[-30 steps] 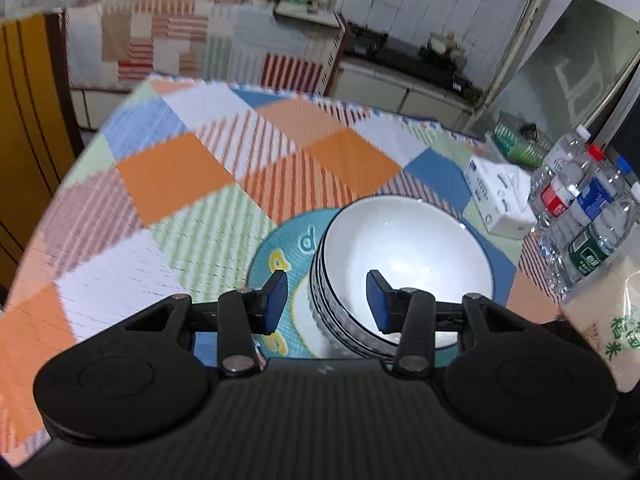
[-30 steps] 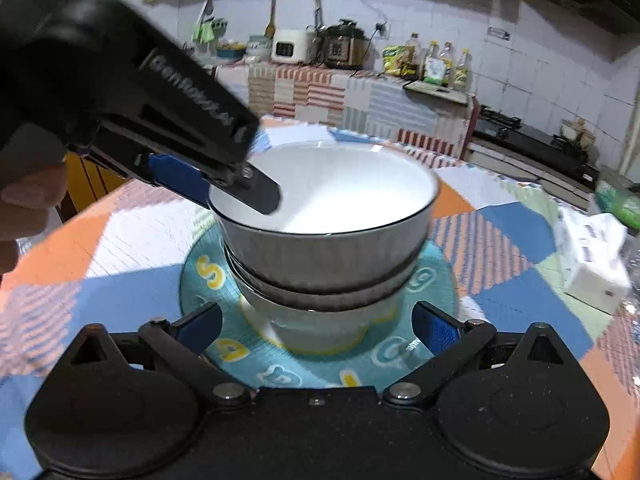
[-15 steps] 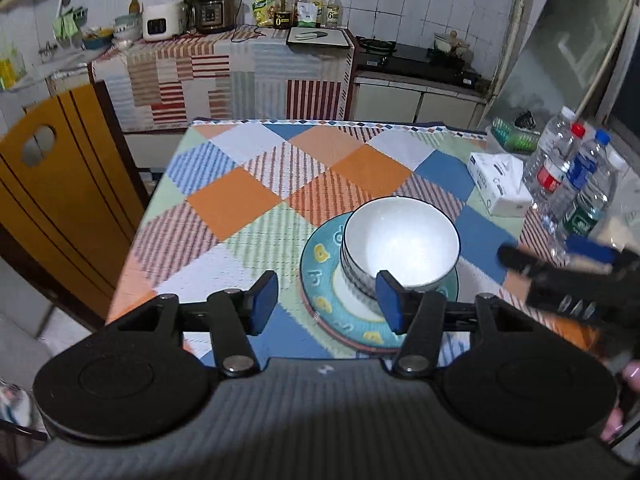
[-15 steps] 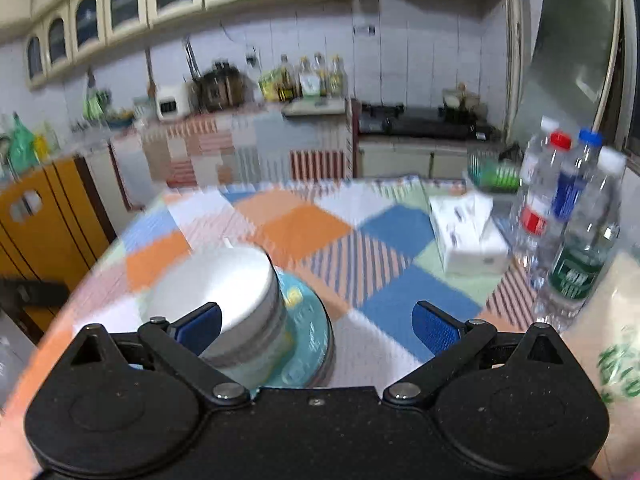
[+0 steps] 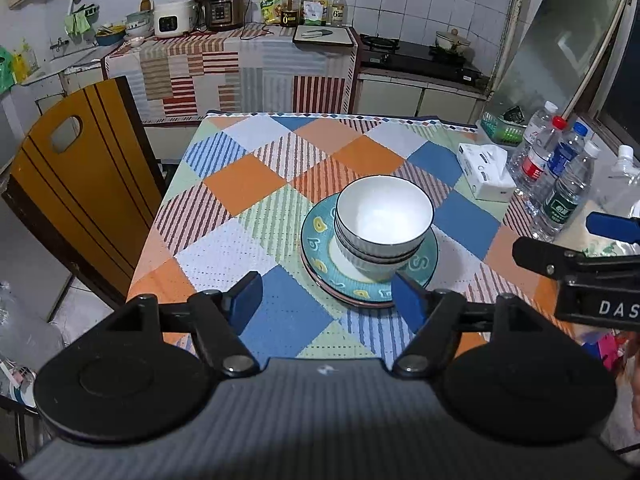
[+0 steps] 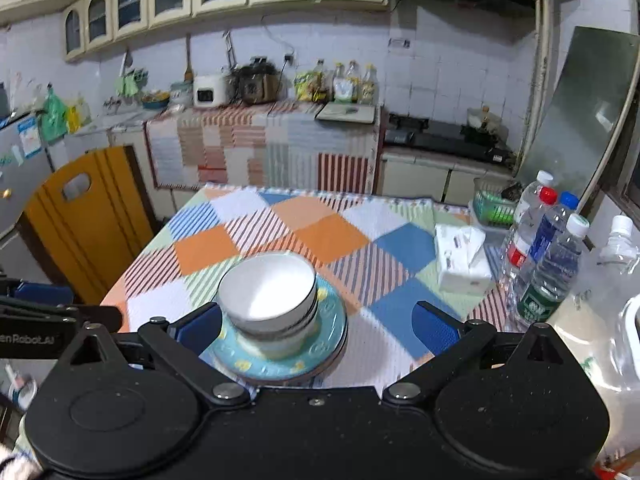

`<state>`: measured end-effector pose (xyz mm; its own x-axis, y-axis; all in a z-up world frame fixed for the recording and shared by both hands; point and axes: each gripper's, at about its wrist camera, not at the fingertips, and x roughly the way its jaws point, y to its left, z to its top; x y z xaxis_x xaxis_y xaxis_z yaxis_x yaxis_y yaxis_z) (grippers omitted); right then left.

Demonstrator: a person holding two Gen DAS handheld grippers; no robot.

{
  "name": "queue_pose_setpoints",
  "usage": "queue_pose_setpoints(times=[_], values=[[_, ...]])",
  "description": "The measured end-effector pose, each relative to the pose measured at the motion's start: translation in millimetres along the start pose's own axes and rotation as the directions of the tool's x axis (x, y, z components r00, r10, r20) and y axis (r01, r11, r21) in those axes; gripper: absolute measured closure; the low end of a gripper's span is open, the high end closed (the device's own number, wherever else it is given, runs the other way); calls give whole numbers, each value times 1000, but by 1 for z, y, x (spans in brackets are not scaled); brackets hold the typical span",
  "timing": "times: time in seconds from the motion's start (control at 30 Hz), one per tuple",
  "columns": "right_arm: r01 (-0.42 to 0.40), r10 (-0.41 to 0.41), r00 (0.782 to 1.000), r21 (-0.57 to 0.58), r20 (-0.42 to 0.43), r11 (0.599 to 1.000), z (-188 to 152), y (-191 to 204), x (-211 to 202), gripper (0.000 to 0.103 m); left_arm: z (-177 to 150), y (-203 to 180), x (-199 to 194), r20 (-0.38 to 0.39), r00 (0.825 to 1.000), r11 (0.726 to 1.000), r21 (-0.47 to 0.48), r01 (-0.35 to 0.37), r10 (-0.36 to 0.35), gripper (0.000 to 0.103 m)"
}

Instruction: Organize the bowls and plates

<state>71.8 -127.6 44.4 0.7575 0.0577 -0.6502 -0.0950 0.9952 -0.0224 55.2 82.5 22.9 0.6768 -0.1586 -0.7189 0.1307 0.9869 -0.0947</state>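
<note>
White-tiled kitchen walls and a counter draped in striped patchwork cloth stand behind a table (image 5: pixel 248 184) covered with a checked cloth of orange, blue, green and white squares. Near the table's front edge sits a stack of white bowls (image 5: pixel 384 224) with dark rims and ribbed sides, nested one inside another and upright, resting on a teal plate (image 5: pixel 320 236) with yellow and white figures on its rim; a pink-edged plate shows just under it. From the right wrist view the same bowls (image 6: pixel 268 296) and teal plate (image 6: pixel 328 344) lie low and left of centre, slightly blurred. The left gripper (image 5: pixel 326 300) hovers above the near table edge, its blue-padded fingers spread apart and holding nothing, with the plate just beyond its right finger. The right gripper (image 6: pixel 316 324) is likewise spread wide and empty, the bowl stack seen between its fingers but nearer the left one. To the right, a white tissue box (image 5: pixel 486 176) lies on the cloth, with several capped water bottles (image 5: pixel 568 192) just beside it and a green basket (image 5: pixel 502 130) behind. An orange wooden chair back (image 5: pixel 76 184) stands at the table's left side.
</note>
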Motion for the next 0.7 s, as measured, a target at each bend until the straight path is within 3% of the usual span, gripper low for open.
queue_pose_setpoints(times=[0.37, 0.7], values=[[26, -27, 999, -14, -36, 1000, -17, 1, -23, 1, -21, -6, -12, 35, 998, 999, -6, -43, 43, 7], [49, -49, 999, -24, -18, 999, -37, 1, -28, 1, -37, 0, -7, 23, 997, 997, -17, -79, 80, 6]])
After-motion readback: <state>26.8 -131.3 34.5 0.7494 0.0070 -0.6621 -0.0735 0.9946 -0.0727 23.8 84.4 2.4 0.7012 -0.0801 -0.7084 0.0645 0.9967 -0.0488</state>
